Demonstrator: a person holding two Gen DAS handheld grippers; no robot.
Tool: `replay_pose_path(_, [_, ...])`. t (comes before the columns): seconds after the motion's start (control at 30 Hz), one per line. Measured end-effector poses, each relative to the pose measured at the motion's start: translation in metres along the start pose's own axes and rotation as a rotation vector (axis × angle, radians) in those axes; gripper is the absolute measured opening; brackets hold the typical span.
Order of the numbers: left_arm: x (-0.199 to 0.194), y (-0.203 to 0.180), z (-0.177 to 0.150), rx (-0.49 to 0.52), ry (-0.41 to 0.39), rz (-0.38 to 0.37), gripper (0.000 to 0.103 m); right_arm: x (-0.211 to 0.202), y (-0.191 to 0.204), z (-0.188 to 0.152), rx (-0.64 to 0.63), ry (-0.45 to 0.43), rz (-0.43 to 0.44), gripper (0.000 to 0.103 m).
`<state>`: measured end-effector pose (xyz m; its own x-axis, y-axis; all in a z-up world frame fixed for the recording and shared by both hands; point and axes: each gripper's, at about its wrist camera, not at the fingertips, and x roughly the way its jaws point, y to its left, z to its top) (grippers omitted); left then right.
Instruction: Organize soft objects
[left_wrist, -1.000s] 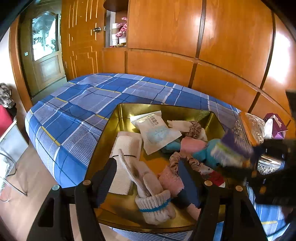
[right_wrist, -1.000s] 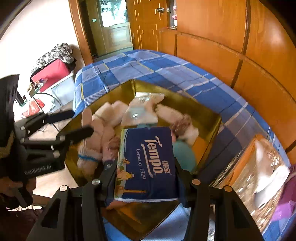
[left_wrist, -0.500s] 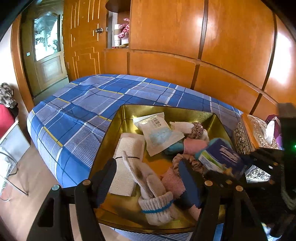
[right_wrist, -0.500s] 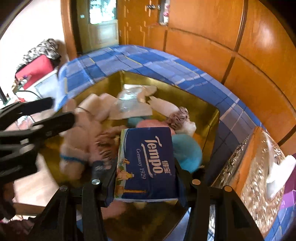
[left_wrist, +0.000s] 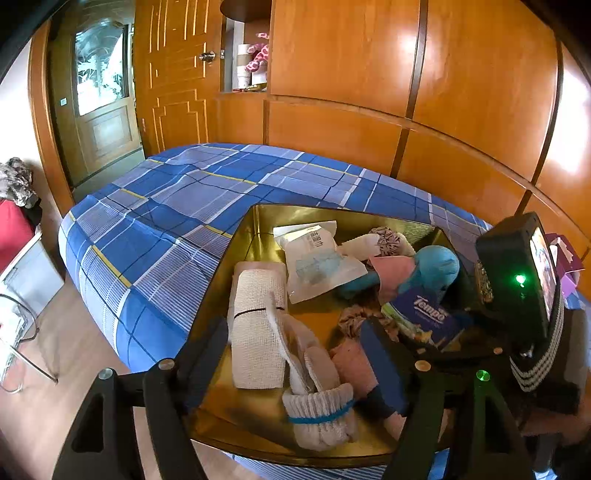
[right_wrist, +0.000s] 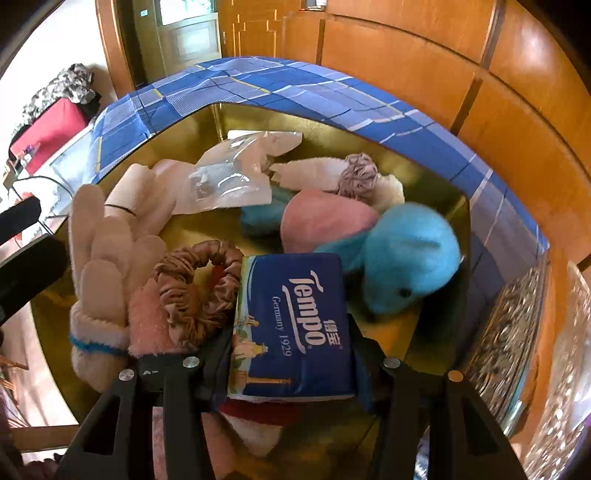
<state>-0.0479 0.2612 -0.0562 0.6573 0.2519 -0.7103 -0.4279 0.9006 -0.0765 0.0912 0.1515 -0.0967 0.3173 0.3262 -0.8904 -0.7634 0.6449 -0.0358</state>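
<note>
A gold tray (left_wrist: 258, 229) on the bed holds several soft things: a rolled white towel (left_wrist: 256, 325), a white glove (left_wrist: 314, 387), a plastic packet (left_wrist: 314, 258), a brown scrunchie (right_wrist: 195, 280) and a blue plush elephant (right_wrist: 402, 266). My right gripper (right_wrist: 291, 343) is shut on a blue Tempo tissue pack (right_wrist: 295, 321), low over the tray beside the elephant. The same pack (left_wrist: 424, 317) shows in the left wrist view. My left gripper (left_wrist: 295, 343) hovers over the tray's near side, its jaws opening. The towel and glove lie below its gap, untouched by the pads.
The tray (right_wrist: 424, 166) sits on a blue plaid bedspread (left_wrist: 166, 221) against wooden wall panels (left_wrist: 461, 92). An ornate silver tissue box (right_wrist: 517, 332) stands just right of the tray. A door (left_wrist: 103, 110) and a red case (right_wrist: 51, 129) are on the left.
My right gripper has come down into the tray with the tissue pack, close to the blue elephant. My left gripper has stayed in place, its fingers a little wider apart.
</note>
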Motion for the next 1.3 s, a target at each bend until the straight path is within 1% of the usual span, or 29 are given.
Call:
replay_pose_path(0.07, [-0.001,-0.001,0.000,0.002,-0.005,0.005,0.077,-0.004,-0.001,-0.004,0.013,-0.015,0.006,0.053])
replay_pose_path(0.1, [-0.002,-0.001,0.001,0.004,-0.009,0.007,0.077,-0.006,0.000,-0.006,0.019,-0.025,0.005,0.055])
replay_pose_path(0.13, [-0.003,-0.002,0.001,0.005,-0.013,0.010,0.077,-0.010,-0.001,-0.009,0.027,-0.044,-0.002,0.059])
replay_pose_path(0.27, [-0.007,-0.003,0.002,0.011,-0.025,0.016,0.081,-0.025,0.002,-0.014,0.033,-0.098,-0.015,0.064])
replay_pose_path(0.3, [-0.008,-0.004,0.002,0.011,-0.028,0.017,0.081,-0.028,0.004,-0.014,0.029,-0.111,-0.023,0.068])
replay_pose_path(0.33, [-0.009,-0.004,0.002,0.012,-0.033,0.018,0.082,-0.032,0.005,-0.015,0.025,-0.125,-0.035,0.069])
replay_pose_path(0.53, [-0.017,-0.007,0.004,0.017,-0.063,0.029,0.087,-0.058,0.005,-0.021,0.041,-0.209,-0.116,0.069])
replay_pose_path(0.63, [-0.019,-0.009,0.003,0.022,-0.067,0.028,0.089,-0.071,0.004,-0.030,0.068,-0.245,-0.157,0.069])
replay_pose_path(0.73, [-0.021,-0.013,0.002,0.031,-0.069,0.025,0.091,-0.082,0.002,-0.041,0.098,-0.274,-0.199,0.069])
replay_pose_path(0.87, [-0.025,-0.020,0.000,0.046,-0.075,0.021,0.094,-0.092,-0.003,-0.054,0.143,-0.291,-0.233,0.069])
replay_pose_path(0.9, [-0.026,-0.021,-0.001,0.049,-0.078,0.021,0.095,-0.095,-0.003,-0.058,0.149,-0.302,-0.233,0.070])
replay_pose_path(0.97, [-0.028,-0.026,-0.002,0.055,-0.082,0.021,0.101,-0.102,-0.002,-0.064,0.167,-0.316,-0.255,0.071])
replay_pose_path(1.03, [-0.031,-0.029,-0.003,0.057,-0.086,0.016,0.102,-0.110,-0.002,-0.071,0.181,-0.339,-0.261,0.071])
replay_pose_path(1.17, [-0.040,-0.038,-0.002,0.059,-0.102,0.008,0.103,-0.128,-0.003,-0.084,0.216,-0.386,-0.302,0.071])
replay_pose_path(1.3, [-0.045,-0.046,-0.003,0.056,-0.108,-0.010,0.103,-0.136,-0.007,-0.094,0.264,-0.399,-0.329,0.071])
